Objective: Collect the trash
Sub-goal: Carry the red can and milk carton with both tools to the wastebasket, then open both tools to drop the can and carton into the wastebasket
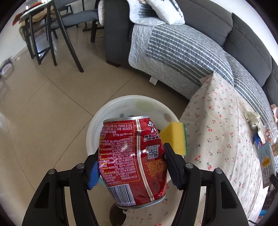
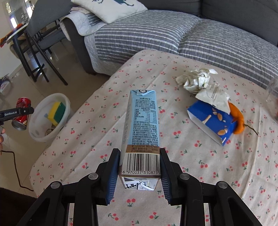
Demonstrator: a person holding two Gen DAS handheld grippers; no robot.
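My left gripper [image 1: 132,161] pinches a dented red can [image 1: 133,160] across its body, both pads pressed to its sides. The can's upper rim is visible; its lower end is partly cut off by my own frame. The can hangs above a white plastic bin [image 1: 107,111] standing on the tiled floor [image 1: 43,107], just beside the table edge. A yellow and green sponge [image 1: 175,137] sits in the bin; what lies below it is hidden behind the can. From the right wrist view the same can [image 2: 21,113] shows at the far left, crossed by a black finger of that gripper [image 2: 17,112], and the bin's [image 2: 41,104] bottom holds small items too blurred to name.

My right gripper [image 2: 139,166] grips a pale blue milk carton [image 2: 141,128] near its barcode end, pads tight on both sides. The carton is held above the cherry-print tablecloth [image 2: 104,139], not touching it as far as I can judge.

Further right on the cloth lie crumpled paper [image 2: 196,80], a torn wrapper [image 2: 213,97] and a blue snack box [image 2: 212,121] on its side. An orange object [image 2: 237,118] protrudes from behind the box; I cannot identify it. A clear item [image 2: 272,97] at the right margin is cut off. A grey sofa [image 2: 243,15] with a striped cover [image 2: 147,36] stands beyond the table.
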